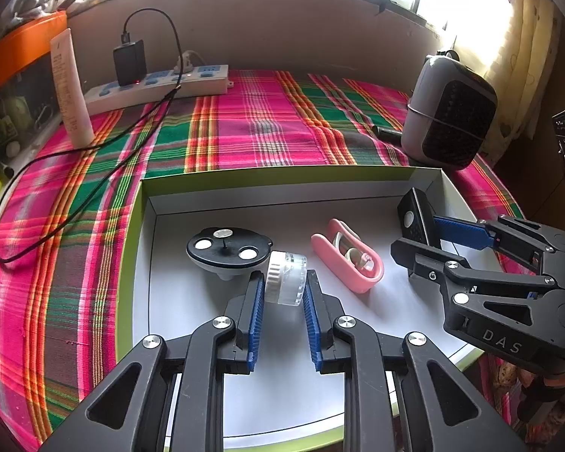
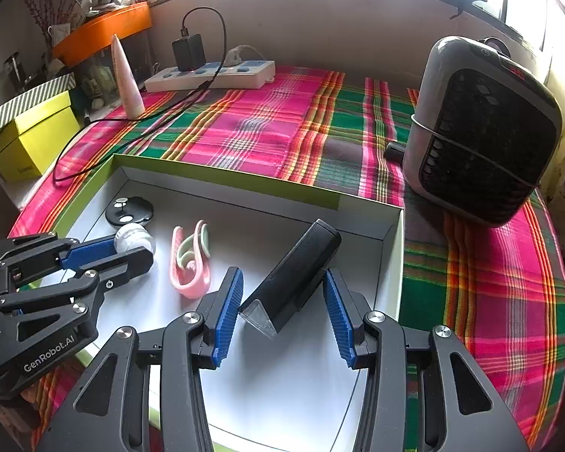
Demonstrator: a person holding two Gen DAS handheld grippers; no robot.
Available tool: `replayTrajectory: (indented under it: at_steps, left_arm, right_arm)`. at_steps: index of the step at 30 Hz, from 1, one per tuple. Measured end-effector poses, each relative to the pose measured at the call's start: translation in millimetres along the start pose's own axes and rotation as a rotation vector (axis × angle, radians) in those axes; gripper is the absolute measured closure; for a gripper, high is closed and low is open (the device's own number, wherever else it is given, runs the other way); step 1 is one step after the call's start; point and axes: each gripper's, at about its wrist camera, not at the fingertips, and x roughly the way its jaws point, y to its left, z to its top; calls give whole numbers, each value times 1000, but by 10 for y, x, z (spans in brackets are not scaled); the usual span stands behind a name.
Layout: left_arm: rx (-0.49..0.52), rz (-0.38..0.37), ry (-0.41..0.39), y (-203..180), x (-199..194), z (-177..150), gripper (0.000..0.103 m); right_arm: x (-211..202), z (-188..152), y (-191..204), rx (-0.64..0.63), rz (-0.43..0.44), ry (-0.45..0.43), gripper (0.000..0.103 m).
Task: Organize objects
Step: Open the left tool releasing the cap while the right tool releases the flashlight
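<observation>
Left gripper [image 1: 284, 286] pinches the clear ribbed-capped jar [image 1: 285, 278]; right gripper [image 2: 282, 301], part open, straddles the black wedge-shaped device [image 2: 293, 278] untouched.

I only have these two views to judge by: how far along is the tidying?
Done: the black disc and pink clip lie in the box. In hand: the left gripper brackets the small jar; the right gripper brackets the black trimmer. Left: the white tube, perhaps.

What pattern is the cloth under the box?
Pink, green and orange plaid tablecloth, clearest in the right wrist view.
</observation>
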Motion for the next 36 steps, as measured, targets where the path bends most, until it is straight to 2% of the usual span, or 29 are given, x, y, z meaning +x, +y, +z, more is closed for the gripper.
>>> replayTrajectory:
  at_steps: [18,26,29,36]
  left_arm:
    - [7,-7,-20,-34,-108,-27,67]
    - [24,-11,-52,-80,-312,-90,65]
    - [42,11,-68,-107,-399,-144,65]
    - [30,8,-91,-119,-593,-272,65]
  right_arm:
    - [-146,-77,-8,29,-9,-22,57]
    - [-337,-159,67,51,0,-63,57]
    - [-423,-203,100,66,-3,-82,57]
    - [-601,-319,210,82,-1,-114,57]
